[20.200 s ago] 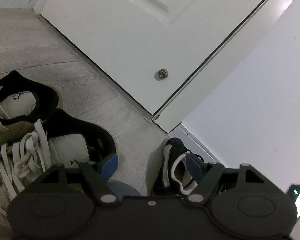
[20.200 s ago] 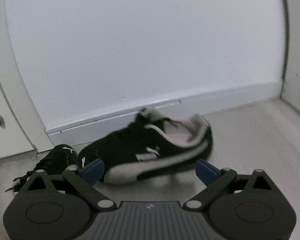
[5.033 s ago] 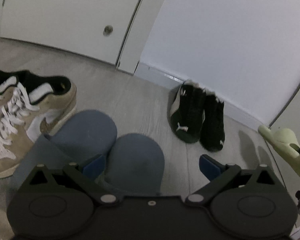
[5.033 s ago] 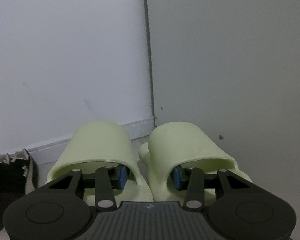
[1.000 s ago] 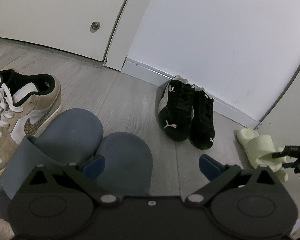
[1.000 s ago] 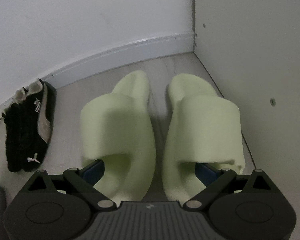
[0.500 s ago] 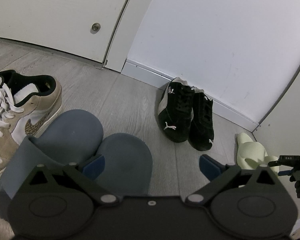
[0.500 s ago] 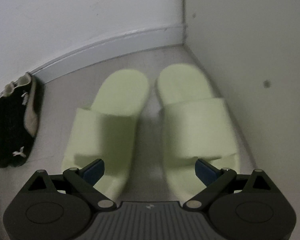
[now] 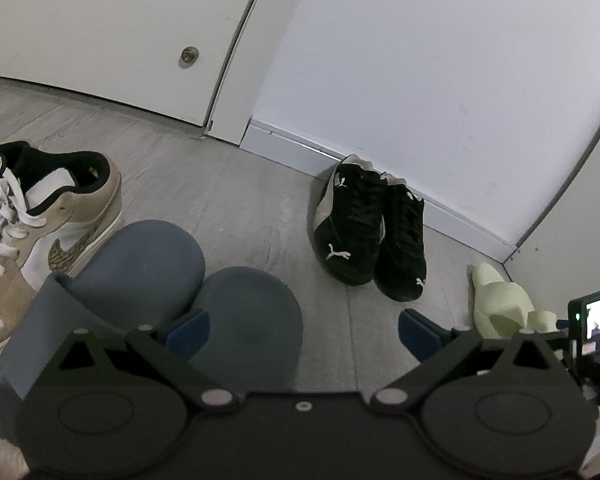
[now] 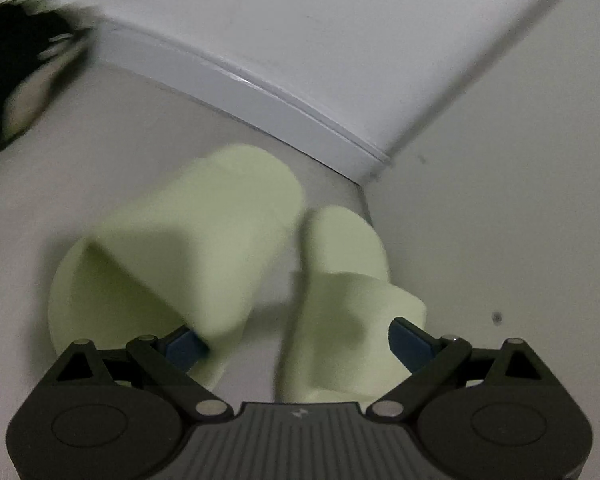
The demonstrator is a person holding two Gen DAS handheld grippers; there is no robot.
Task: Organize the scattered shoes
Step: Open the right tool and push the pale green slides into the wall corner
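Observation:
Two pale green slides (image 10: 188,248) lie side by side on the floor in the room's corner, blurred by motion; they also show at the far right as the green slides (image 9: 500,304). My right gripper (image 10: 298,344) is open just behind their straps, one finger beside each slide. A pair of blue slides (image 9: 140,256) lies right under my open left gripper (image 9: 302,330), its left finger between the two. A black pair of sneakers (image 9: 364,228) stands against the baseboard. Tan sneakers (image 9: 60,216) lie at the left.
A white door (image 9: 100,32) with a small knob is at the back left. The white baseboard (image 10: 240,88) runs into the corner beside a side wall (image 10: 520,200). The right gripper's small screen (image 9: 592,320) shows at the right edge.
The right gripper has swung and dropped closer to the green slides, which now look tilted and blurred. The left gripper has barely moved, and the right gripper's screen has come into its view.

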